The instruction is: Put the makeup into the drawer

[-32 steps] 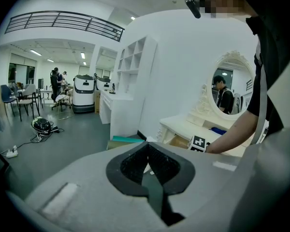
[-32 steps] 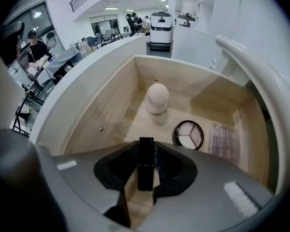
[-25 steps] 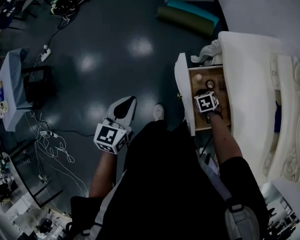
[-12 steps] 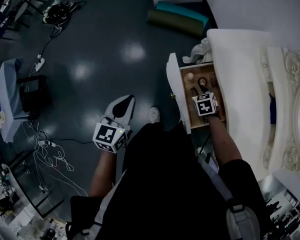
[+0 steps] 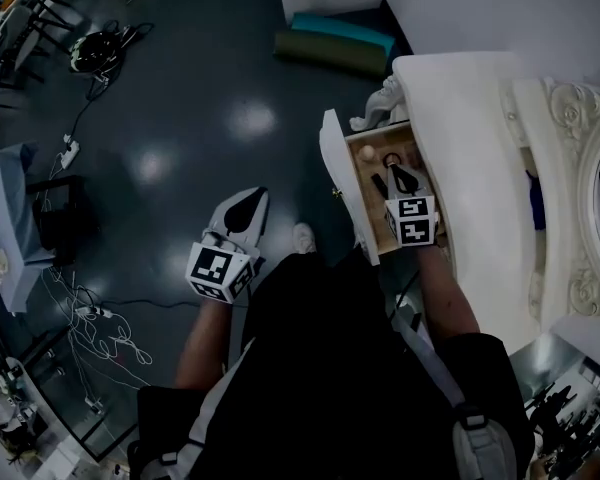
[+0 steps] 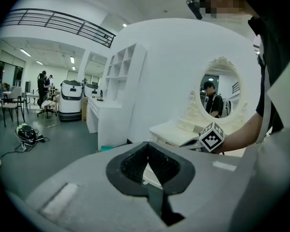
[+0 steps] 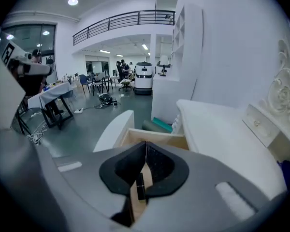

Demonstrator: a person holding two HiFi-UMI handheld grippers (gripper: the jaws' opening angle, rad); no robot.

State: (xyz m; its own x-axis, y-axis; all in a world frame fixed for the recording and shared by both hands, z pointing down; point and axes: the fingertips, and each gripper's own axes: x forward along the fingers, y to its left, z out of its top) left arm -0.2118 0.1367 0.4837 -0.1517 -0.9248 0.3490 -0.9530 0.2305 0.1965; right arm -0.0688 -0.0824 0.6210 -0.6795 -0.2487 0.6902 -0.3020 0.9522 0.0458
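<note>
Makeup at rest inside the open drawer of the white dressing table: a slim dark tube on the wooden bottom, a pale round piece toward the far end, and a small ring-shaped item near that, too small to identify. Right gripper poised above the drawer, tilted downward, clear of everything in it. Pads just now drawn together into a tight seam, nothing pinched between them. In the right gripper view, only the tube visible through the gap behind the closed tips, lying below on the drawer bottom rather than held. Left gripper out over the dark glossy floor, to the left of the person's body and well apart from the drawer. Equally closed, pad against pad, and empty. In the left gripper view, past the joined tips, the dressing table with its round mirror and the marker cube of the other gripper at the end of a bare forearm.
</note>
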